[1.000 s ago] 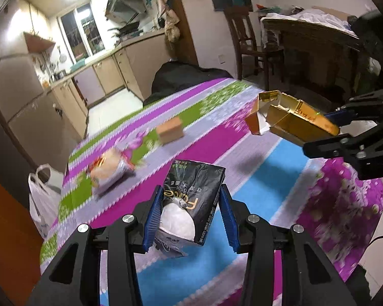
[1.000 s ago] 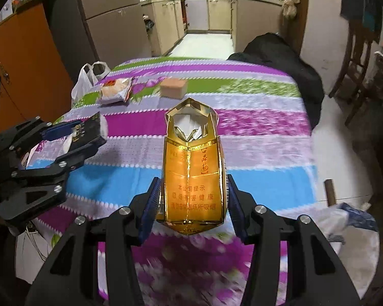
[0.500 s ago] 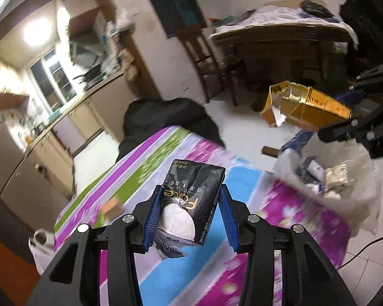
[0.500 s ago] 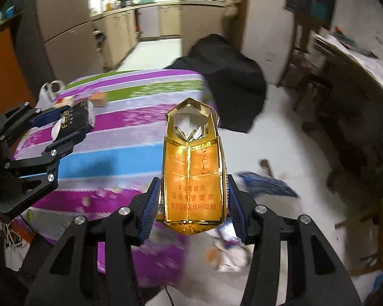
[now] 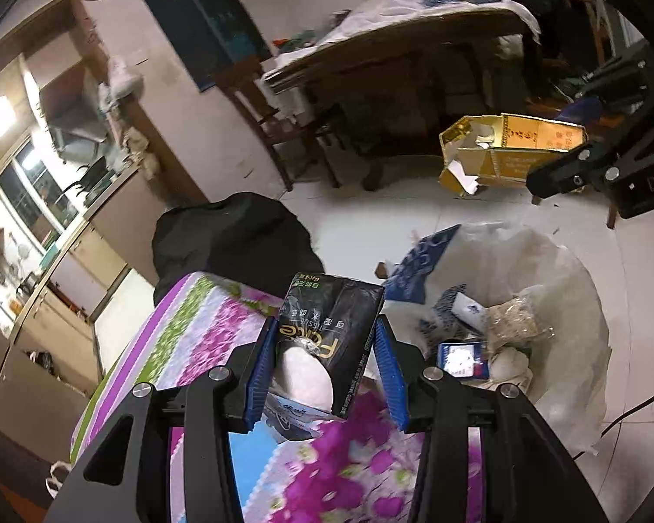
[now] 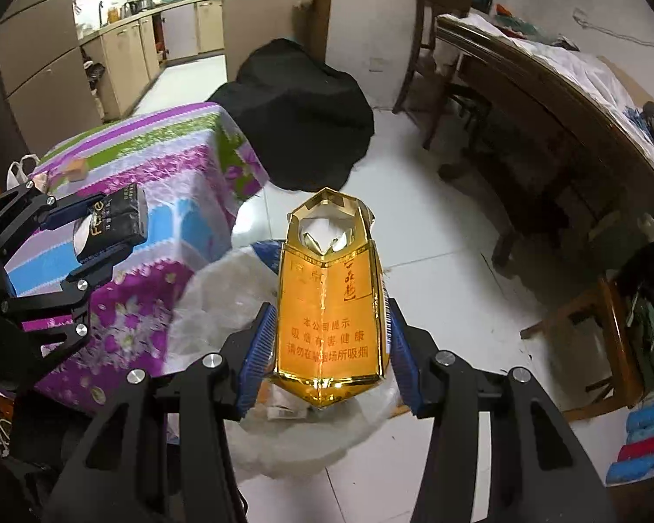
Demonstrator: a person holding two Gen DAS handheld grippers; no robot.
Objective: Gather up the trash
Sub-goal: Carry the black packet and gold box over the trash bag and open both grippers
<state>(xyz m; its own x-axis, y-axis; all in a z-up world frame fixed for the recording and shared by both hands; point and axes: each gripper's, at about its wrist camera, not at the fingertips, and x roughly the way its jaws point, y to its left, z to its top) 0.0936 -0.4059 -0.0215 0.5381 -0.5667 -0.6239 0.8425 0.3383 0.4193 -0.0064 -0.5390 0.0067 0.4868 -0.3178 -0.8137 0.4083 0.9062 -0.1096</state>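
Observation:
My left gripper (image 5: 325,364) is shut on a black tissue pack (image 5: 329,340) with a white tissue showing, held above the edge of the flowered tablecloth (image 5: 187,348). My right gripper (image 6: 327,340) is shut on an empty gold cigarette carton (image 6: 329,305), torn open at its far end, and it hangs over a trash bin lined with a white bag (image 6: 222,305). In the left wrist view the bin (image 5: 558,287) sits on the floor to the right of the table with several pieces of trash inside, and the gold carton (image 5: 514,152) hangs beyond it. The tissue pack (image 6: 109,226) shows at the left of the right wrist view.
A small tan box (image 6: 76,168) lies far back on the table. A black heap (image 6: 296,109) sits on the white tiled floor behind the table. A dark wooden table (image 6: 567,100) and chair (image 6: 436,43) stand to the right. Kitchen cabinets (image 6: 109,56) line the back.
Both grippers have swung from over the table to its right end, still holding the tissue pack and the gold carton. The lined bin has come into view below them.

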